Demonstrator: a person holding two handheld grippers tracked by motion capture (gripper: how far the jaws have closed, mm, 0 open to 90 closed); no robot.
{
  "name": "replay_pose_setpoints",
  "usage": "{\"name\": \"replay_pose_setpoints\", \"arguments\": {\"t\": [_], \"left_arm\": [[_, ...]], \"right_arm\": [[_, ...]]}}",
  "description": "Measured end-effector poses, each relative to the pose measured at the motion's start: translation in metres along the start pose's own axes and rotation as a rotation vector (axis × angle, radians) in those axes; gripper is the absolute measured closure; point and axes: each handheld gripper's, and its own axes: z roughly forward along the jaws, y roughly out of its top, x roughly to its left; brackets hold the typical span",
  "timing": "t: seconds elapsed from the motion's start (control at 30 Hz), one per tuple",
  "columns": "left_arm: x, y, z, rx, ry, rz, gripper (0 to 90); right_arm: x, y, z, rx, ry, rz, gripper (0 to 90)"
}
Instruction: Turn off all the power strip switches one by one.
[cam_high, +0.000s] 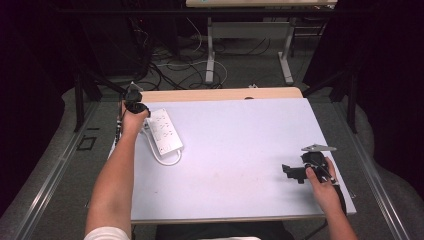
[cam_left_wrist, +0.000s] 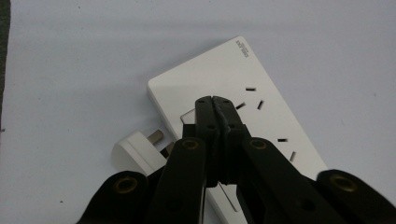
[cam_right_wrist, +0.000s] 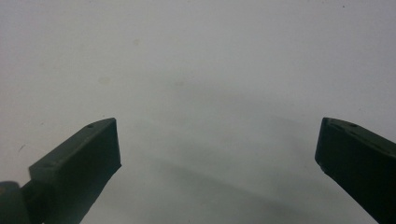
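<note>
Nearest the person, at about 4 o'clock on the white table (cam_high: 240, 150), the right hand (cam_high: 325, 187) holds the right gripper (cam_high: 289, 172) low over the surface, its grey three-cornered plate (cam_high: 318, 148) on top and its jaws pointing toward 9 o'clock. In the right gripper view (cam_right_wrist: 217, 149) the 2 black jaws stand wide apart with nothing between them, and bare table lies under them. Farther off, at about 10 o'clock, the left forearm (cam_high: 115, 185) reaches up the left side of the table and the left hand (cam_high: 133, 120) holds the left gripper (cam_high: 134, 100) at the near-left end of a white power strip (cam_high: 164, 130), which lies flat with its long side running from 11 o'clock toward 5 o'clock. In the left gripper view the left gripper (cam_left_wrist: 215, 100) has its 2 jaws pressed together, tips touching, over the face of the power strip (cam_left_wrist: 233, 74); whether anything thin is caught between them cannot be told. Just beside the strip's end, at 8 o'clock from the jaw tips, lies a white plug (cam_left_wrist: 135, 151) with a metal pin showing. A white cord (cam_high: 167, 160) loops off the strip's near end on the table. Beyond the far edge, at 12 o'clock, are floor cables (cam_high: 175, 65) and the legs of another table (cam_high: 210, 50).
</note>
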Motion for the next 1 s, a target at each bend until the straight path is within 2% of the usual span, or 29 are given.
{"name": "replay_pose_setpoints", "arguments": {"t": [0.23, 0.4, 0.47, 0.6, 0.77, 0.8, 0.93, 1.0], "left_arm": [[0.004, -0.001, 0.008, -0.004, 0.014, -0.012, 90.0], [0.006, -0.002, 0.015, 0.004, 0.035, 0.000, 90.0], [0.006, -0.002, 0.017, -0.001, 0.029, -0.018, 90.0], [0.005, -0.002, 0.020, -0.002, 0.033, -0.023, 90.0], [0.005, -0.002, 0.024, 0.005, 0.039, -0.024, 90.0], [0.005, -0.002, 0.025, 0.009, 0.050, -0.013, 90.0], [0.004, -0.002, 0.025, 0.007, 0.051, -0.015, 90.0], [0.005, -0.003, 0.026, 0.001, 0.035, -0.029, 90.0]], "right_arm": [[-0.001, 0.000, 0.001, 0.002, 0.002, -0.004, 0.0], [-0.001, -0.001, 0.001, 0.005, 0.003, -0.008, 0.0], [-0.001, -0.001, 0.001, 0.004, 0.003, -0.007, 0.0], [-0.001, -0.001, 0.001, 0.002, 0.001, -0.011, 0.0], [-0.001, -0.002, 0.001, 0.002, 0.001, -0.008, 0.0], [-0.001, -0.002, 0.001, 0.002, 0.000, -0.007, 0.0], [-0.001, -0.002, 0.000, 0.001, 0.002, -0.008, 0.0], [-0.001, -0.002, 0.000, 0.000, 0.003, -0.011, 0.0]]}}
